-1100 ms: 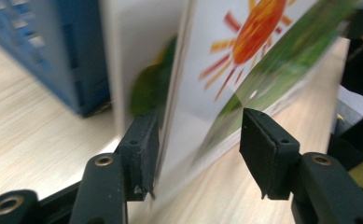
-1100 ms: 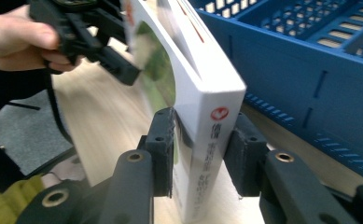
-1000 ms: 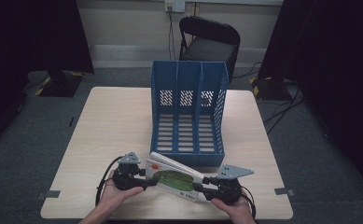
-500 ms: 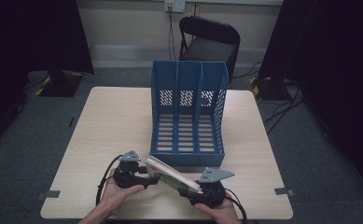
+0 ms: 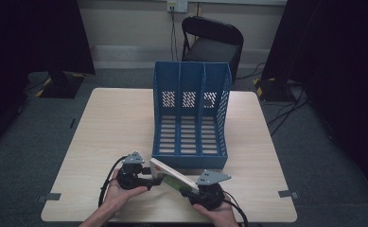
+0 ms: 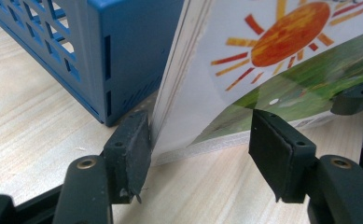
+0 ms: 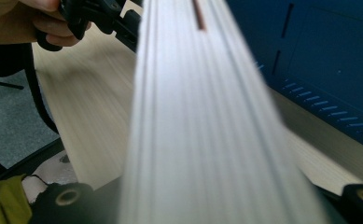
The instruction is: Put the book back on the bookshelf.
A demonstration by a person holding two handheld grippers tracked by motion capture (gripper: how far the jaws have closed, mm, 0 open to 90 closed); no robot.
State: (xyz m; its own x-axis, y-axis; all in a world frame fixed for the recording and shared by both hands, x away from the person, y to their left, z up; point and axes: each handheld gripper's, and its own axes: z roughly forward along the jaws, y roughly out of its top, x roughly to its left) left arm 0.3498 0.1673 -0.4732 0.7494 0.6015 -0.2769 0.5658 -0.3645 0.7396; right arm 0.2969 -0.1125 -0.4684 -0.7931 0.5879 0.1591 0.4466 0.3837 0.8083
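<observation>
The book (image 5: 172, 177) now stands tilted up on its long edge near the tabletop's near edge, just in front of the blue file rack (image 5: 191, 113); a second ago it lay flatter and further right. My right gripper (image 5: 209, 195) is clamped on its near end, the page edges running straight up out of its jaws. My left gripper (image 6: 198, 154) is spread wide: one pad touches the far corner, the other stands clear of the sun-printed cover. I judge we're raising it to slot into the rack; the left only steadies.
</observation>
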